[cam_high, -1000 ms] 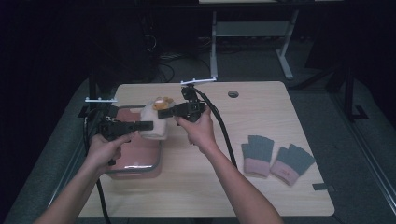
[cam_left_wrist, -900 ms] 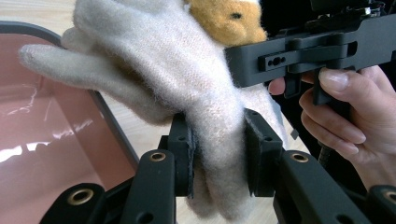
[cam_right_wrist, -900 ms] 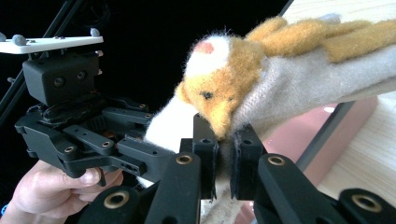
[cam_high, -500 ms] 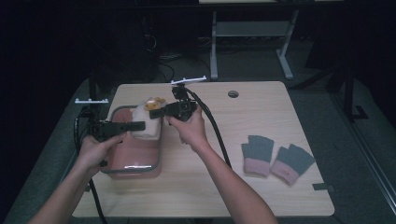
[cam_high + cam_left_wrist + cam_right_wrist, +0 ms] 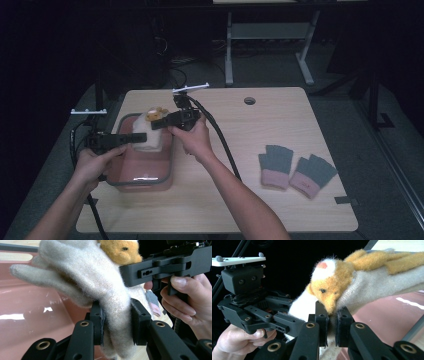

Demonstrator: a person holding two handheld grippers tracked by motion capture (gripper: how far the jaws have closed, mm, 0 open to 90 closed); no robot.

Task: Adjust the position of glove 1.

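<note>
Glove pair carried over the tub, both tongs pinching it.

Against the earlier high views, I have drawn the left gripper (image 5: 135, 138) outward and toward me while the right gripper (image 5: 159, 123) stayed put; the cream glove (image 5: 100, 287) with its orange animal face (image 5: 329, 287) now hangs above the pink tub (image 5: 145, 175), which suggests placement inside. Grey gloves (image 5: 295, 167) lie well apart on the pale wooden table (image 5: 280, 120); the room beyond is dark, with a desk frame.

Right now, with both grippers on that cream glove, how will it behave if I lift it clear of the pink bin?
Probably floppy: the cream glove sags where the left gripper pinches it. It looks light and fuzzy, so unlikely to slip. Its fingers may drag along the pink bin.
</note>
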